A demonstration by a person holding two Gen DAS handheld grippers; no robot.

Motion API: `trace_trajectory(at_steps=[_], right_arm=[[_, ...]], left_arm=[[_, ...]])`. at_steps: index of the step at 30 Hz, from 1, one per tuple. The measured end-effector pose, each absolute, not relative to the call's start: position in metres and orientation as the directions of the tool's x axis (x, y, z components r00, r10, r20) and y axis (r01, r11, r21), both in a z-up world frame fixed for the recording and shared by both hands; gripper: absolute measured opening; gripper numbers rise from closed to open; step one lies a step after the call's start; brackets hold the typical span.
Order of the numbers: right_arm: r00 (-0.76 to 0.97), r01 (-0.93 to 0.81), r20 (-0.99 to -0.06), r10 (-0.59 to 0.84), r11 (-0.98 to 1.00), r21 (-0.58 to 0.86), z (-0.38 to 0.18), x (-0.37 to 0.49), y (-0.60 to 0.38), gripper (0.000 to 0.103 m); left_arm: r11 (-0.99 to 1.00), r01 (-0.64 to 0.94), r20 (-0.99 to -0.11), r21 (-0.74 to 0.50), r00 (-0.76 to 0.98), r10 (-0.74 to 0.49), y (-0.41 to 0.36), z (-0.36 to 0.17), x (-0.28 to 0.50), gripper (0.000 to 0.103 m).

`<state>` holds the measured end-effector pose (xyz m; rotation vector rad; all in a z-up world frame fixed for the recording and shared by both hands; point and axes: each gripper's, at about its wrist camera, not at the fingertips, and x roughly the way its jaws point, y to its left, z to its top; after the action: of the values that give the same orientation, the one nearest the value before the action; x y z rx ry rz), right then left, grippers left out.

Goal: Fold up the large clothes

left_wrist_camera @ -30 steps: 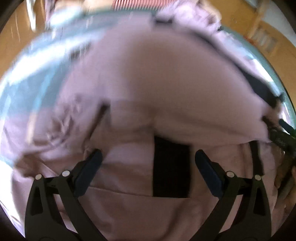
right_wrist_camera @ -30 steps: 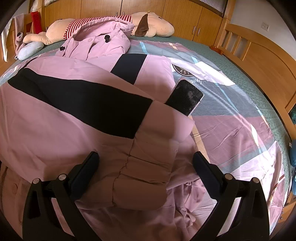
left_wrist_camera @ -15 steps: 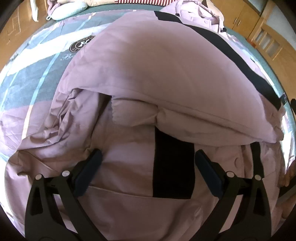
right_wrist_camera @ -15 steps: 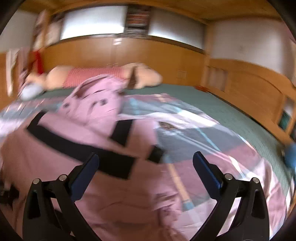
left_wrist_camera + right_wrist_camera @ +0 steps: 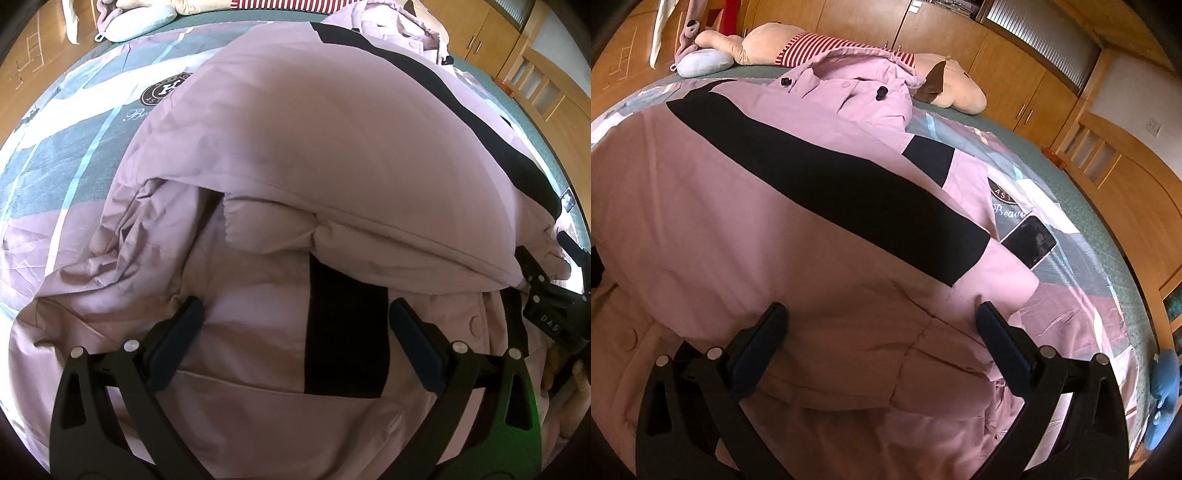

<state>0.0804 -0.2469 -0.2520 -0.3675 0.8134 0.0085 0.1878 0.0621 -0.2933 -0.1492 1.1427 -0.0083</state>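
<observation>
A large pink padded jacket (image 5: 314,155) with black stripes lies on the bed, one sleeve folded across its body. It also fills the right wrist view (image 5: 738,229), hood toward the far end. My left gripper (image 5: 293,314) is open and empty, just above the jacket's lower part near a vertical black stripe (image 5: 345,332). My right gripper (image 5: 881,317) is open and empty above the sleeve cuff (image 5: 993,284). The right gripper's body shows in the left wrist view at the far right edge (image 5: 550,306).
A dark phone (image 5: 1028,242) lies on the patterned bedsheet (image 5: 1082,295) beside the sleeve. A plush toy in a red striped shirt (image 5: 849,44) and a small blue pillow (image 5: 701,62) lie at the bed's far end. Wooden wardrobes (image 5: 1015,62) stand behind.
The right gripper swung up to face the room half a second ago and has come back down over the sleeve cuff. The left gripper's view has steadied over the jacket.
</observation>
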Motion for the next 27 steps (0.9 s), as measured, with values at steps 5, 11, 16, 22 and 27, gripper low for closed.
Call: trace_trajectory(at_steps=[5,11,16,22,27], right_arm=[[0.751,0.059,-0.628,-0.204,0.968,-0.244,-0.220,0.078,-0.283,0.102],[0.751,0.178,-0.635,-0.182,0.982,-0.071,-0.204,0.077,-0.320,0.102],[0.598,0.162,-0.764,-0.244,0.970,-0.183,-0.243,0.100,-0.317,0.102],[0.623,0.185,-0.755,-0.207,0.976,-0.115,-0.235,0.097,-0.325,0.102],[0.607,0.177,-0.768,-0.205,0.977,-0.120,-0.238,0.098,-0.324,0.102]], left_arm=[[0.947,-0.153,-0.855,-0.282,0.487,-0.176,0.084,-0.278,0.179,0.101],[0.882,-0.200,-0.821,-0.427,0.495,-0.285,0.113,-0.278,0.182,0.101],[0.898,-0.192,-0.834,-0.397,0.483,-0.266,0.107,-0.281,0.183,0.101],[0.903,-0.198,-0.833,-0.381,0.498,-0.242,0.105,-0.277,0.182,0.101],[0.980,-0.139,-0.779,-0.142,0.627,-0.023,0.081,-0.242,0.171,0.101]])
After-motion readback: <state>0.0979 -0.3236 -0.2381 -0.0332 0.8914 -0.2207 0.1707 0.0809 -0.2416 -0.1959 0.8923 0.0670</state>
